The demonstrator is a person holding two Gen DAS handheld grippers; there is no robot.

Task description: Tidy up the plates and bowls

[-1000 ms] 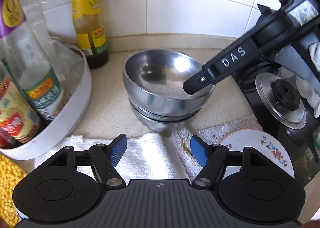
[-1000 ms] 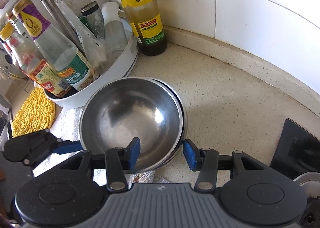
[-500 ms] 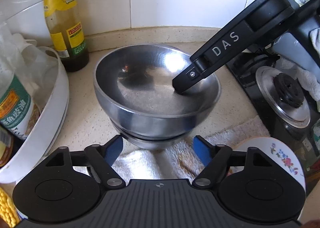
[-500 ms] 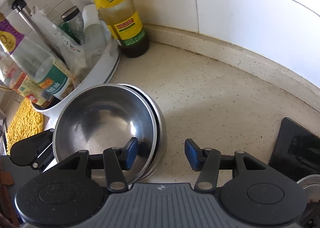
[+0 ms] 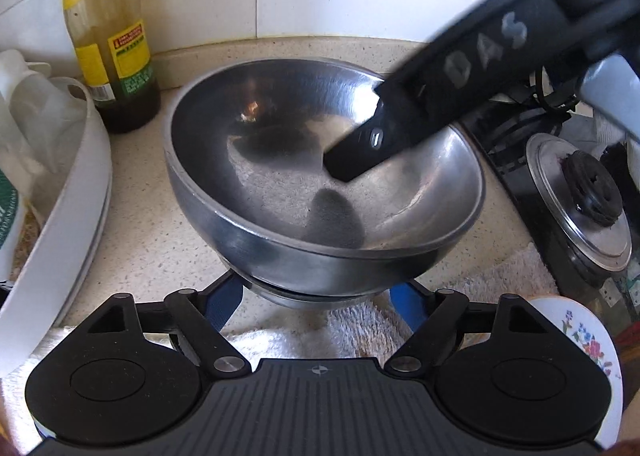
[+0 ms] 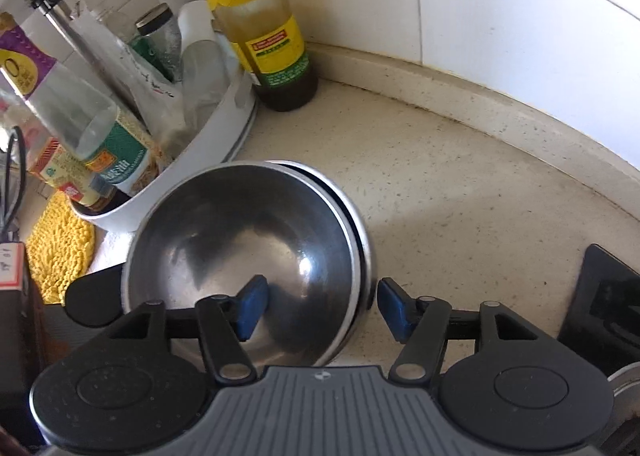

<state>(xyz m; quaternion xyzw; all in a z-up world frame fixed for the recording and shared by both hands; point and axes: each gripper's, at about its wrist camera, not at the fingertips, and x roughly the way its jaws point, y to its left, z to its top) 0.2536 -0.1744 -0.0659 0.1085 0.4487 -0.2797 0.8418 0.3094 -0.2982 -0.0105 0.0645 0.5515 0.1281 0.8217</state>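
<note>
A stack of steel bowls (image 5: 320, 192) stands on the beige counter near the corner; it also shows in the right wrist view (image 6: 248, 256). My right gripper (image 6: 316, 310) is open and straddles the near rim of the stack, its left finger (image 6: 250, 306) inside the top bowl and its right finger outside. That finger reaches into the bowl in the left wrist view (image 5: 400, 136). My left gripper (image 5: 316, 304) is open, its blue pads on either side of the stack's base. A floral plate (image 5: 580, 340) lies at the lower right.
A white tub (image 6: 208, 152) of bottles and jars stands left of the bowls. A vinegar bottle (image 6: 264, 28) stands in the tiled corner. A stove with a burner cap (image 5: 580, 192) is to the right. A white towel (image 5: 360, 328) and a yellow mat (image 6: 60, 248) lie near the front.
My left gripper has moved forward until its pads flank the bottom of the bowl stack. My right gripper has stayed over the rim and pushed further along.
</note>
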